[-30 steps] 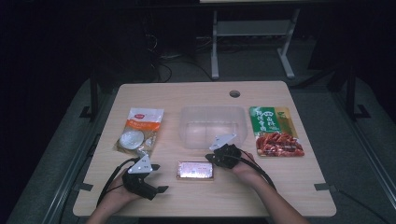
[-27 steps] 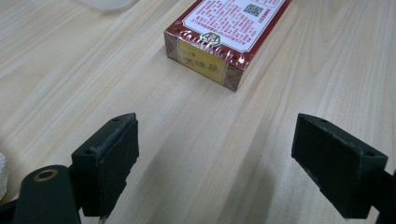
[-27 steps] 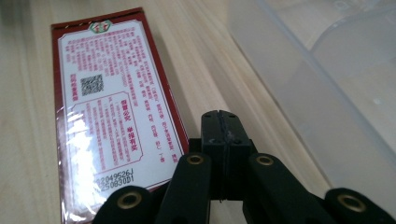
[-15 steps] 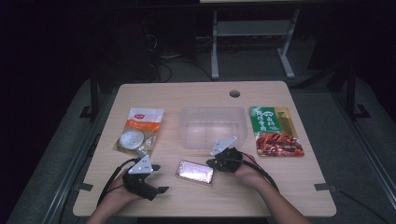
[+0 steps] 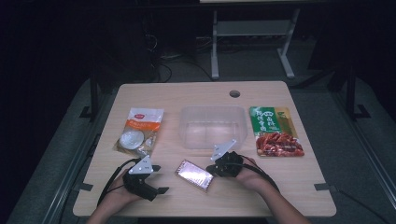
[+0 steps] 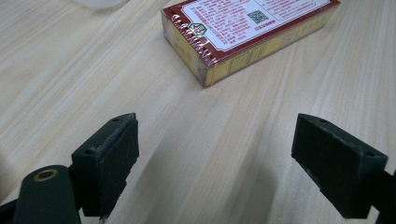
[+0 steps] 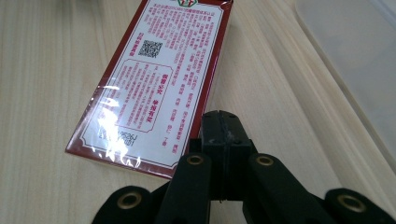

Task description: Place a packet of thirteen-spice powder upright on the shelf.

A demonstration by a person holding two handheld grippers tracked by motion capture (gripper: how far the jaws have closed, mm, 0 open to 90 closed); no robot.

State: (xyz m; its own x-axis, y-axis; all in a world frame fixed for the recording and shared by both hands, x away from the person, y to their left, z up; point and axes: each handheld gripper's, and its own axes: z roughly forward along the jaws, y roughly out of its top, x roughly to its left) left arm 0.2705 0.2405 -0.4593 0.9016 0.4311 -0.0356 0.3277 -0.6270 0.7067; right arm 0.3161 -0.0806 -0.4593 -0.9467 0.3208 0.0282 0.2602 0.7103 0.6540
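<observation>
A flat red and white box (image 5: 194,174) with printed text lies slantwise on the wooden table, near the front edge, between the two hands. My right gripper (image 5: 211,169) is shut with nothing between its jaws. In the right gripper view its closed tips (image 7: 219,122) rest against the near right corner of the box (image 7: 159,79). My left gripper (image 5: 161,178) sits to the left of the box, open and holding nothing. The left gripper view has its pads wide apart (image 6: 224,163) over bare wood, with the box (image 6: 247,32) lying ahead of them.
A clear plastic container (image 5: 212,111) stands at the table's middle, just beyond the box. A white and orange packet (image 5: 140,130) lies at the left, a green and red packet (image 5: 275,133) at the right. A cable hole (image 5: 234,94) is near the far edge.
The box has turned from lying level to lying slantwise, its right end swung nearer the front edge. The right gripper has shifted slightly along with it. The left gripper has stayed put.
</observation>
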